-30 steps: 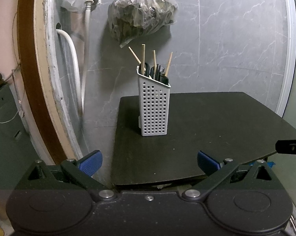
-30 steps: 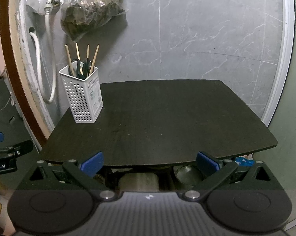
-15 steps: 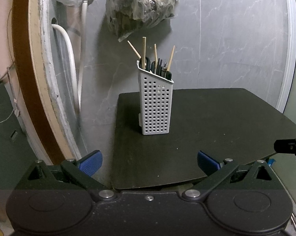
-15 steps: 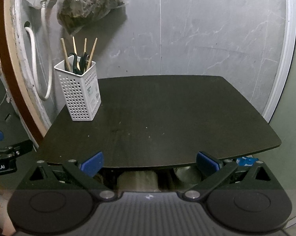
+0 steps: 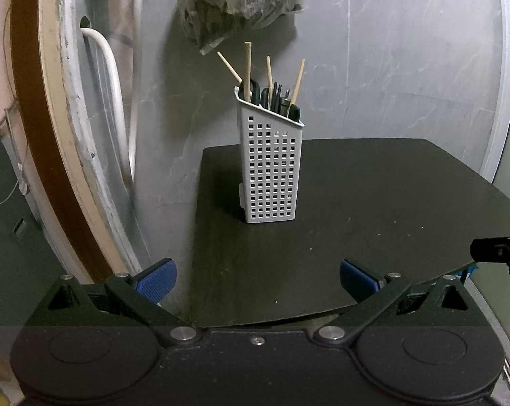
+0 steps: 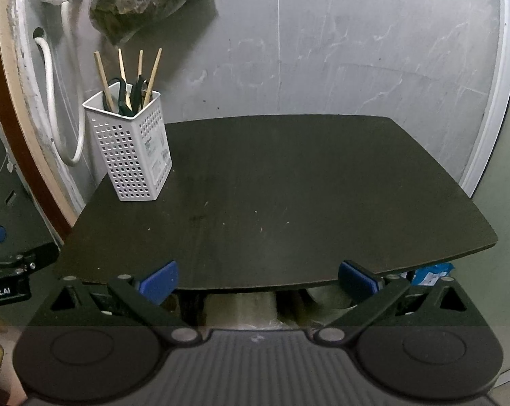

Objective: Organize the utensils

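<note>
A white perforated utensil holder [image 5: 271,165] stands upright at the back left of a dark table [image 5: 373,203]; it also shows in the right wrist view [image 6: 131,155]. Wooden chopsticks [image 5: 247,67] and dark-handled utensils [image 5: 275,99] stick out of its top. My left gripper [image 5: 257,279] is open and empty at the table's near left edge, well short of the holder. My right gripper [image 6: 257,279] is open and empty at the near edge of the table [image 6: 289,203], with the holder far to its left.
A grey marble-look wall stands behind the table. A plastic bag [image 5: 241,3] of dark stuff hangs above the holder. A white hose [image 5: 119,108] and a brown door frame [image 5: 41,118] are on the left. The other gripper's tip [image 5: 498,253] shows at right.
Both grippers have risen and edged forward a little, so the table and holder sit lower and larger in view. Both stay open and empty. The holder has not moved.
</note>
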The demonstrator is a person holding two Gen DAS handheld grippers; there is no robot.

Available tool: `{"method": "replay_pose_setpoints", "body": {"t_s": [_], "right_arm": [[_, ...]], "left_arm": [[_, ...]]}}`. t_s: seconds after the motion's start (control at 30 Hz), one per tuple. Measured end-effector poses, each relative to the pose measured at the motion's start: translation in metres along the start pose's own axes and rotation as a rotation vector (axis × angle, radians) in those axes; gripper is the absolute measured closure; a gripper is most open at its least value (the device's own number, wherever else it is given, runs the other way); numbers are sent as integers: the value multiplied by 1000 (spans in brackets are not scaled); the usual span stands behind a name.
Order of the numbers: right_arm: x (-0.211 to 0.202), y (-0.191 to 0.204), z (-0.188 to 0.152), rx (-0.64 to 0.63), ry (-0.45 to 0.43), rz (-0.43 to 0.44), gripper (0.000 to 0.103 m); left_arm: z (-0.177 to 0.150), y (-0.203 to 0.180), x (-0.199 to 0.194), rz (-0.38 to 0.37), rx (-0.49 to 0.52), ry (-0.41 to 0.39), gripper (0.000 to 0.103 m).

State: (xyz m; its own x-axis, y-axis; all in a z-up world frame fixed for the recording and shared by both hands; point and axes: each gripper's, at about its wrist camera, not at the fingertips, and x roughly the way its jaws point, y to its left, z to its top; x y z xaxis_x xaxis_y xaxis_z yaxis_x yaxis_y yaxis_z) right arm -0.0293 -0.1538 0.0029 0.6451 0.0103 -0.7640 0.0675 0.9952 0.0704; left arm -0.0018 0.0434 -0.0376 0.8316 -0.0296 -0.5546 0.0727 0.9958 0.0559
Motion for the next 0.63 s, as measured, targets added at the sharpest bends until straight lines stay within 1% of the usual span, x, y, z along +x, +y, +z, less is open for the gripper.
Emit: {"method": "replay_pose_setpoints", "body": {"t_s": [0.2,0.33,0.5,0.63], "right_arm": [[12,-9,6,-2,30,15,0],[26,-21,11,-5,45,40,0],[54,-54,25,-11,40,84,0],[83,-94,51,3,48,107,0]], "left_arm": [[3,-12,16,1,-3,47,1],[10,-31,32,-7,4,76,1],[24,-66,62,-19,20,90,1],[47,-104,88,-35,13,107,1]]}}
